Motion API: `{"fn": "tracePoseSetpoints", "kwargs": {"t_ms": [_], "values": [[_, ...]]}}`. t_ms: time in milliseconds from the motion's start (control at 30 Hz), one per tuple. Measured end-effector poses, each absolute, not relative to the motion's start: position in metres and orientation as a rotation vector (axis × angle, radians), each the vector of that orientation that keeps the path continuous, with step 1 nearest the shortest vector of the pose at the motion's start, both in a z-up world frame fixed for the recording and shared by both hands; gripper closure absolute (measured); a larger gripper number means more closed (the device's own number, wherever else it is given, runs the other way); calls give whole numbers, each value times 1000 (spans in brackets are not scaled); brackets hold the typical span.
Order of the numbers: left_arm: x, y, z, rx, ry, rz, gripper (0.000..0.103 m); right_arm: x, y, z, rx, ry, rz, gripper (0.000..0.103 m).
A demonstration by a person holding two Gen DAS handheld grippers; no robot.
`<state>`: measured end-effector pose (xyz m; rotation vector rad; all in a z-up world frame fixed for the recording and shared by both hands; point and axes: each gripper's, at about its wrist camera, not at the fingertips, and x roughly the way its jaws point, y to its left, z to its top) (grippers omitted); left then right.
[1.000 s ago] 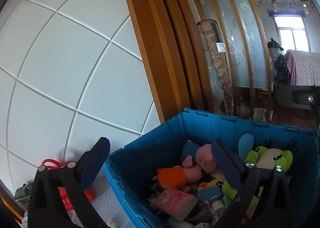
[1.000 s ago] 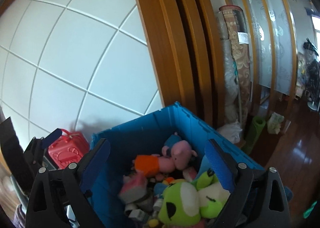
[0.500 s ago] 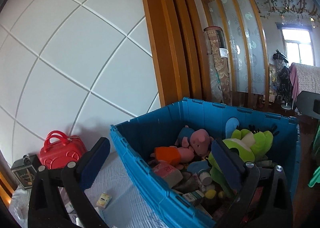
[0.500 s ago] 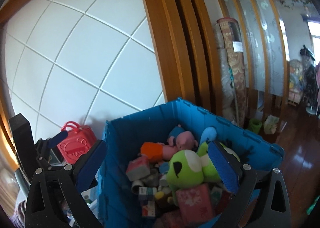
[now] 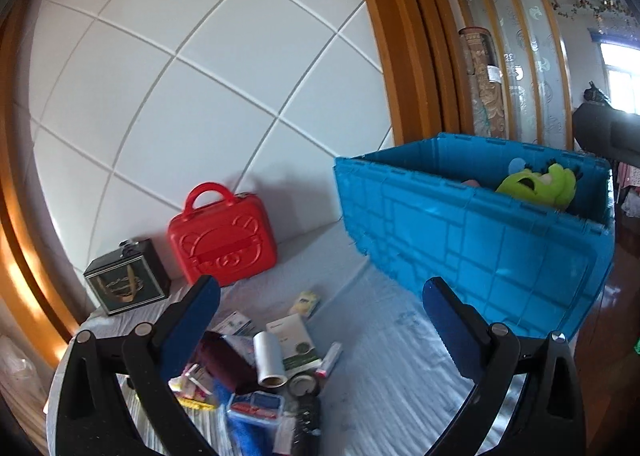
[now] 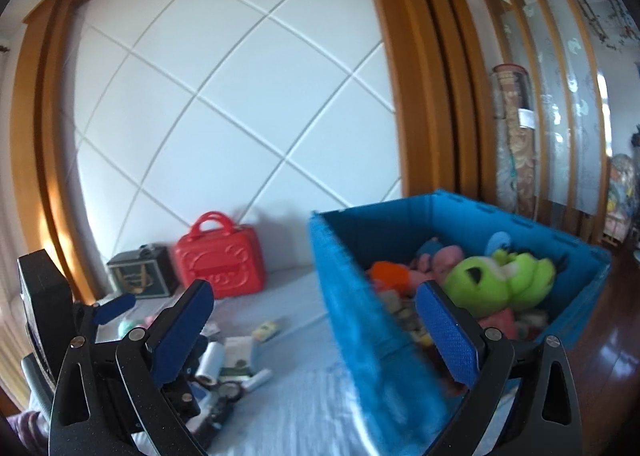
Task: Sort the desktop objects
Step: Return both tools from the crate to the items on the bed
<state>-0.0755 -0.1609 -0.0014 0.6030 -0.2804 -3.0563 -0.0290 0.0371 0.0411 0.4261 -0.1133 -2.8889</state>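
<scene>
1. Clutter [image 5: 260, 360] lies in a loose pile on the pale cloth-covered surface [image 5: 380, 368]: a white roll [image 5: 270, 356], small boxes, a tube, a dark red pouch, a blue-lidded case.
2. Left gripper [image 5: 320, 332] hangs over this pile, fingers [image 5: 192, 320] spread wide, nothing between them.
3. Right gripper [image 6: 316, 336] is near the blue crate [image 6: 400, 368], fingers fully apart and empty.
4. The crate stands to the right of the pile, already holding plush toys, a green one [image 6: 500, 284] on top.
5. Behind the pile, against the white tiled wall, stand a red case [image 5: 222, 236] and a black box [image 5: 126, 280].
6. Likely step: reaching for the next item. The next move calls for lowering onto one piece and closing on it alone.
7. Labels on the boxes are too blurred to read.
</scene>
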Motion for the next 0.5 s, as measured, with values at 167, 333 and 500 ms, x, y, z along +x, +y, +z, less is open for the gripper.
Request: {"fn": "tracePoseSetpoints", "kwargs": {"t_ms": [167,333,500], "values": [[-66,-218,-34,690,-238,-2933,0,-44,-33,1,561,-13,-2765,1],[-73,-263,-68,768,-195,-2782,0,-87,-91,-49,714,54,-2632,1],[-93,-294,-90,835,-172,-2657,0,-151,-139,-110,887,43,-2496,1]]}}
